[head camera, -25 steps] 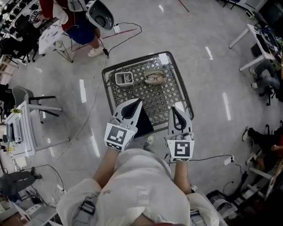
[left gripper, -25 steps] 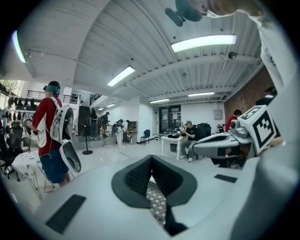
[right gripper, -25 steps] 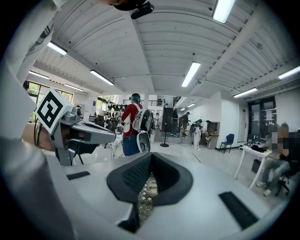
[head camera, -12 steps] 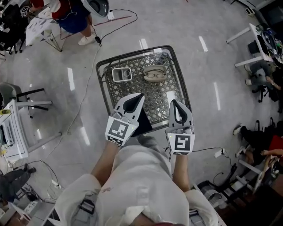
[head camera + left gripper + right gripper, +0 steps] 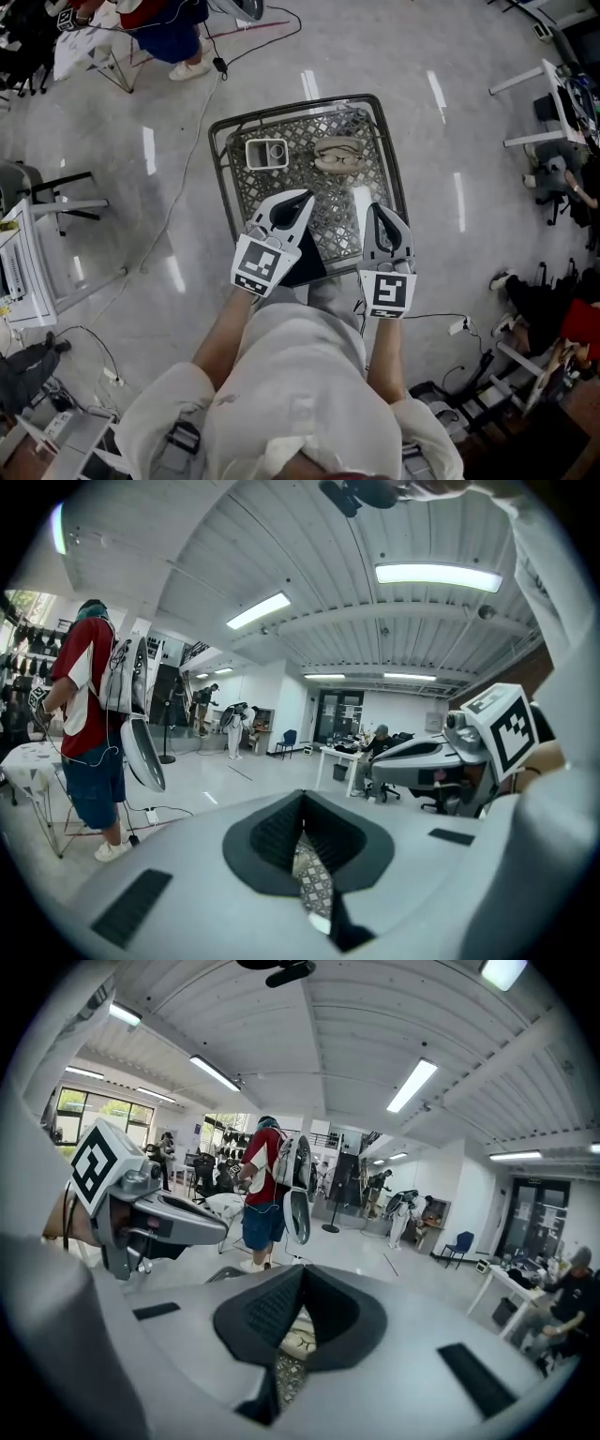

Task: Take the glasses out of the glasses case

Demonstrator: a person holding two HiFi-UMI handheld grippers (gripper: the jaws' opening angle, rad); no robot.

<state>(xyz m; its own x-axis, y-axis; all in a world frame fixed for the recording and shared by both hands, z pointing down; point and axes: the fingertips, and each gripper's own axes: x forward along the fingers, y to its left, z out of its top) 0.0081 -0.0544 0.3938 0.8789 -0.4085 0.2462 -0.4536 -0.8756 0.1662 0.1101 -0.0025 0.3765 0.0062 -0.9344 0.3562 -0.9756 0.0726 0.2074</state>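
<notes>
Nearest the camera is the person's pale shirt (image 5: 300, 394), with both forearms reaching toward 12 o'clock. The left gripper (image 5: 306, 195) and the right gripper (image 5: 376, 207) hover side by side over the near half of a metal mesh table (image 5: 292, 107). Each has its tongs pressed together at the tip with nothing between them, which the left gripper view (image 5: 302, 795) and the right gripper view (image 5: 302, 1269) both show. A dark flat thing (image 5: 306, 268) lies at the table's near edge, partly hidden under the left gripper; what it is cannot be made out. Toward the far edge, at 12 o'clock from the right gripper and well apart from it, the glasses case (image 5: 339, 153) lies open with the glasses (image 5: 340, 160) inside. In the right gripper view the case also shows low in the gap under the closed tips (image 5: 300, 1341). A white square container (image 5: 266, 153) sits at 9 o'clock of the case, near it but apart. Around the table is a glossy grey floor (image 5: 450, 84) streaked with lamp reflections. A cable (image 5: 178, 211) runs across it at 10 o'clock, and a chair (image 5: 56, 192) stands at 9 o'clock. A person in a red top and blue shorts (image 5: 173, 28) is at 11 o'clock, and white desks (image 5: 534, 84) stand at 2 o'clock.
</notes>
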